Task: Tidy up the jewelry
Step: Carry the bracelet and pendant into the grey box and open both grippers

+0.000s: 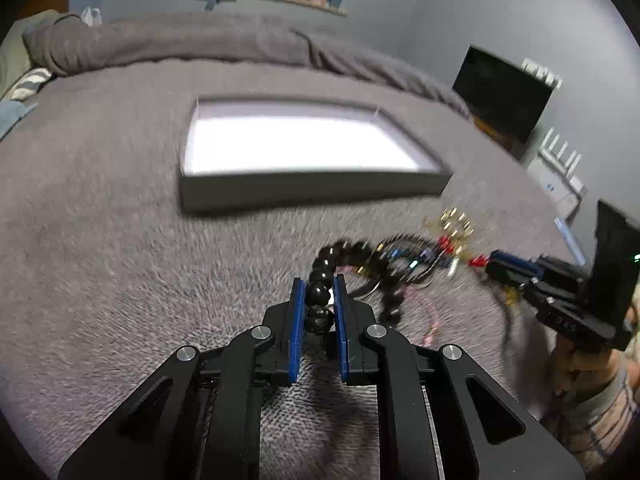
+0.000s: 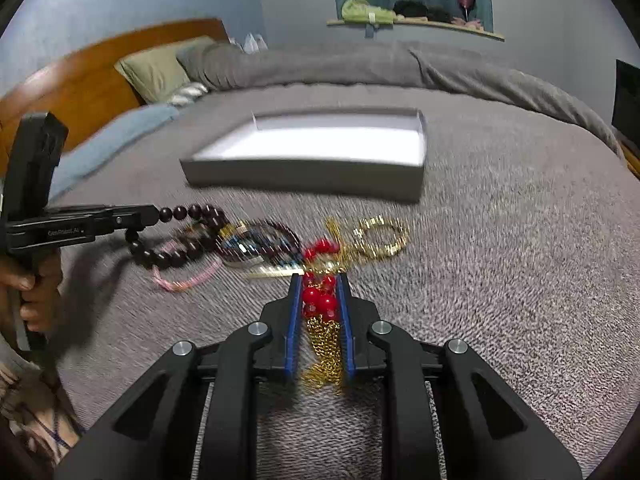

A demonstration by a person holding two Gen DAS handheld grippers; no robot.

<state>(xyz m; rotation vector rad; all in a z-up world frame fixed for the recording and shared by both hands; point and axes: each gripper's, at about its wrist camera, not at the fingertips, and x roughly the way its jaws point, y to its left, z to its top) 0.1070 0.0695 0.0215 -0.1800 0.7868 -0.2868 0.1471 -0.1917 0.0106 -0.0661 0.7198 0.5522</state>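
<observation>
My left gripper (image 1: 318,286) is shut on a dark beaded bracelet (image 1: 324,268), which trails right into a tangled jewelry pile (image 1: 416,256) on the grey bedspread. My right gripper (image 2: 318,284) is shut on a red bead and gold chain necklace (image 2: 320,300); its chain hangs between the fingers. In the right wrist view the left gripper (image 2: 154,216) holds the dark beads (image 2: 192,213) at the pile's left end. A gold bangle (image 2: 380,236) and a pink bracelet (image 2: 188,278) lie in the pile. An open grey box with a white inside (image 1: 312,188) sits beyond it.
The grey bedspread (image 1: 100,240) spreads all around the box (image 2: 304,176). Pillows and a wooden headboard (image 2: 92,68) lie far left in the right wrist view. A dark screen (image 1: 504,100) stands by the wall on the right. A shelf (image 2: 416,24) hangs on the far wall.
</observation>
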